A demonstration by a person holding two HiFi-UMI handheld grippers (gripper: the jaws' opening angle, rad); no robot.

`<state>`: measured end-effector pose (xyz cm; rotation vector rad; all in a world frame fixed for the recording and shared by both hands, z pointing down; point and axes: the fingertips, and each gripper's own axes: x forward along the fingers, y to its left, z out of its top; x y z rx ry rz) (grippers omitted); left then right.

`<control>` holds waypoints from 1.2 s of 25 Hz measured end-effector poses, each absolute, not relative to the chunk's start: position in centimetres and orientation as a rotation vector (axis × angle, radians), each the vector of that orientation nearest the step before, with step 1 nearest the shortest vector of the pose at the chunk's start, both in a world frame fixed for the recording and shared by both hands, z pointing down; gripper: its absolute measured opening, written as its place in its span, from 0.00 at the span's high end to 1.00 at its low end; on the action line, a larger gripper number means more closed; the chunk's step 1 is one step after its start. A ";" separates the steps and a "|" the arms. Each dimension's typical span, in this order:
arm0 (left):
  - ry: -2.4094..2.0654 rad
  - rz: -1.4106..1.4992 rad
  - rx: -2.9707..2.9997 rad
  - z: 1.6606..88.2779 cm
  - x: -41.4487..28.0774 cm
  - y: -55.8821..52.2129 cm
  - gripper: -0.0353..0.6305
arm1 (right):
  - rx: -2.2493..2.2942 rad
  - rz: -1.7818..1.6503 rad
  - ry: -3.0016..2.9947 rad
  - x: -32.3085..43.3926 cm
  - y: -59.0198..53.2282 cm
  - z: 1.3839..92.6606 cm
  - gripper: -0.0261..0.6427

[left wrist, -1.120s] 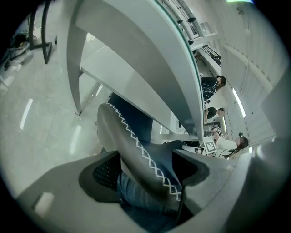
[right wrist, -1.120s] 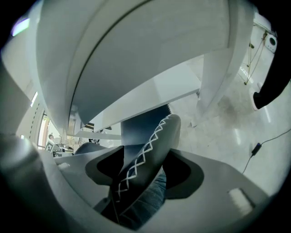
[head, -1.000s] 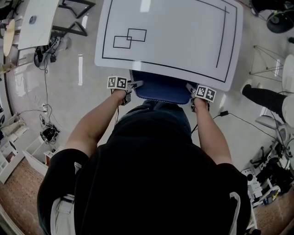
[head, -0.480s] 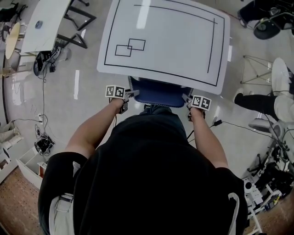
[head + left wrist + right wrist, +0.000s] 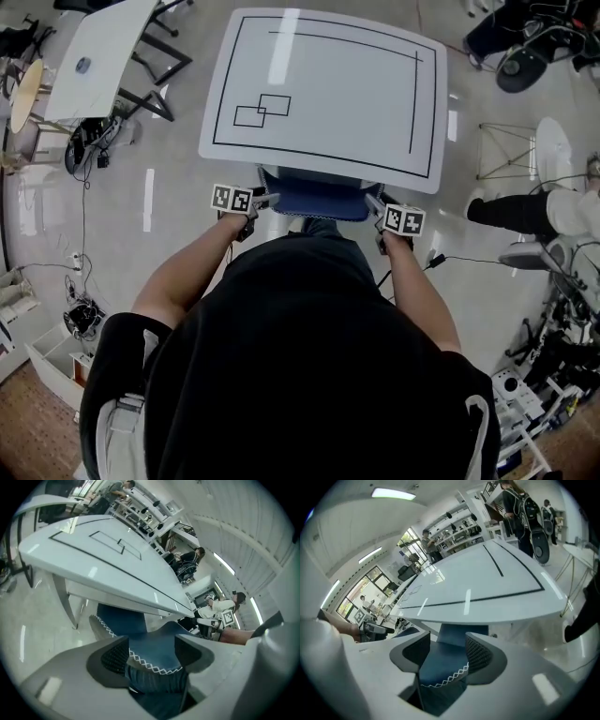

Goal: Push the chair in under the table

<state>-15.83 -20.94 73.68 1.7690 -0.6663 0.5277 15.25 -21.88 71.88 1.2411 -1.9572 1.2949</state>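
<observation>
- Chair (image 5: 314, 197): blue, mostly under the white table (image 5: 328, 94), with its backrest at the table's near edge.
- Left gripper (image 5: 265, 200): jaws have just been closing and clamp the backrest's left end.
- Right gripper (image 5: 375, 202): jaws have just been closing and clamp the backrest's right end.

The table (image 5: 319, 84) top overhangs the chair (image 5: 314, 199), leaving only a narrow strip of its back clear before the table edge. Open floor (image 5: 178, 216) lies left; on the right, a cable (image 5: 469, 260) and a person's leg (image 5: 511, 214) stand near.
</observation>
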 end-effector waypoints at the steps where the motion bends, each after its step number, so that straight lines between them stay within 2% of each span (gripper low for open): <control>1: -0.672 0.543 1.806 73.1 -15.6 -21.3 0.31 | 1.245 1.258 -1.982 15.0 -22.2 71.0 0.57; 9: -0.833 0.471 2.007 66.2 -15.3 -26.3 0.31 | 1.349 0.988 -2.172 13.9 -25.5 62.5 0.57; 20: -0.983 0.340 2.377 52.3 -13.7 -32.4 0.34 | 1.544 0.676 -2.381 14.5 -30.3 49.0 0.59; 30: -1.017 0.278 2.616 43.3 -11.6 -34.0 0.38 | 1.554 0.520 -2.481 12.5 -30.9 42.4 0.60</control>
